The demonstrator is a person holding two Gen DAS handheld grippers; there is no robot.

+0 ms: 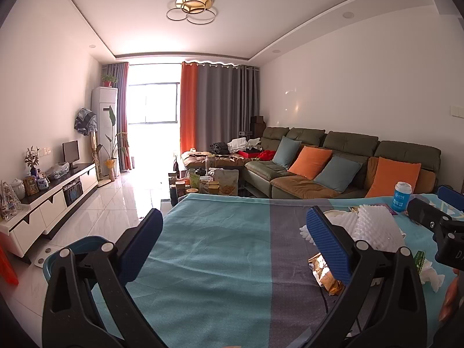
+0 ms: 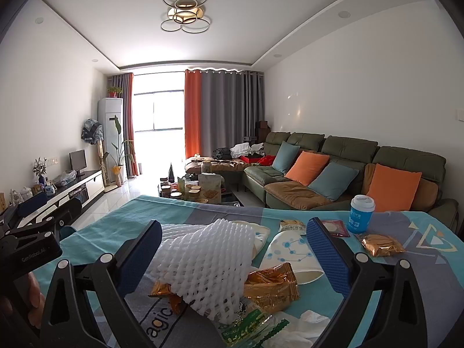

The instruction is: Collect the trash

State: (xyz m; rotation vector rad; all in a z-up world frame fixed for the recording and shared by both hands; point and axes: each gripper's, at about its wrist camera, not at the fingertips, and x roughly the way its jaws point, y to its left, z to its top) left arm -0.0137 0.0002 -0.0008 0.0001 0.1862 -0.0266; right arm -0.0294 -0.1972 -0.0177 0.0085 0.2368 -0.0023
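Teal and grey cloth covers our table (image 2: pixel 110 232). We hold both tongs wide and empty: the left tongs (image 1: pixel 235 232) over bare cloth, the right tongs (image 2: pixel 235 240) around the trash. Between their fingers lie white foam netting (image 2: pixel 208 255) and gold wrappers (image 2: pixel 271 287); at 1 o'clock stands a blue cup (image 2: pixel 361 214). Beyond sits the sofa (image 2: pixel 333 174).

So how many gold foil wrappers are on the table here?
3 visible: one under the white foam net's left edge, one right of the net, one near the blue cup. More may be hidden under the net.
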